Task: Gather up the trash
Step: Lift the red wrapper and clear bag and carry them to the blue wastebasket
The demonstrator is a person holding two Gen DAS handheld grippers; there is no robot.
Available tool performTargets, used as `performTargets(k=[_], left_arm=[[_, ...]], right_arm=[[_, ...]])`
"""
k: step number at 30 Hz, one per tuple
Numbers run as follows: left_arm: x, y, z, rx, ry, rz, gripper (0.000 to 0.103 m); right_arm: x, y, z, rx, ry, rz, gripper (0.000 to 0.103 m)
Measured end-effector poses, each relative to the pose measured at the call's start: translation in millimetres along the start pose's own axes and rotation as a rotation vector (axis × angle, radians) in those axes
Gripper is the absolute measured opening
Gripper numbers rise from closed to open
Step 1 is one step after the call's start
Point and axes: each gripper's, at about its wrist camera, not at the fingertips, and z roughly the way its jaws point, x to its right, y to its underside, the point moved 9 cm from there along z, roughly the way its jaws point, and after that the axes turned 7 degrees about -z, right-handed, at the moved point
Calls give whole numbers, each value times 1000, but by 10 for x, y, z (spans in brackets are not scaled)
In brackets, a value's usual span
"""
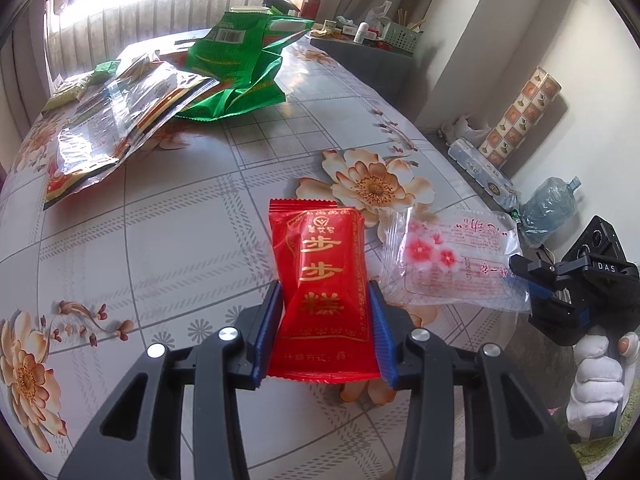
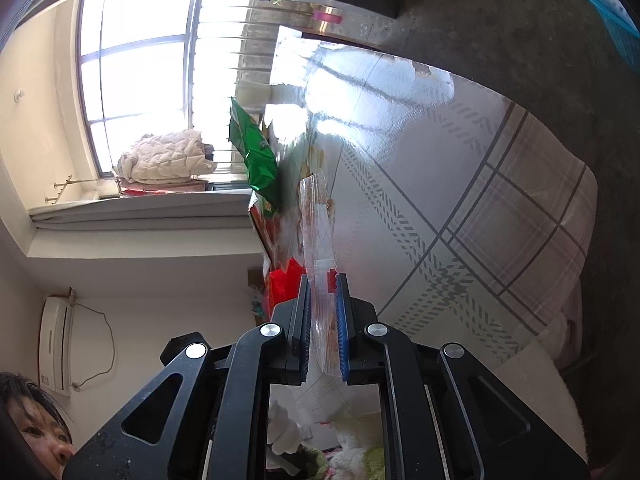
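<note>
Floral-clothed bench (image 1: pixel 168 240) under us: our left gripper (image 1: pixel 326 328) pinches the red wrapper (image 1: pixel 322 280) lengthwise, our right gripper (image 2: pixel 323 320) pinches the clear wrapper (image 2: pixel 320 240) (edge-on), more trash far left.

The red packet's (image 1: pixel 324 300) lower sides are hidden behind the left tool's (image 1: pixel 325 292) blue pads (image 1: pixel 269 332). Glare whites out the bench's (image 2: pixel 460 184) far edge. Print on the clear wrapper (image 1: pixel 452 258) is too small to read.

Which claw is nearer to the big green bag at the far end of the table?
Left, though neither is close. The left claw holds the red packet facing the green bag; the right claw pinches the clear wrapper at the table's right edge.
</note>
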Motion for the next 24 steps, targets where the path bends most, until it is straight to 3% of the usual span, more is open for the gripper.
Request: performTargets(k=[24], left_arm=[[319, -171, -214, 44, 61, 31, 41]], right_arm=[[65, -55, -439, 87, -69, 9, 10]])
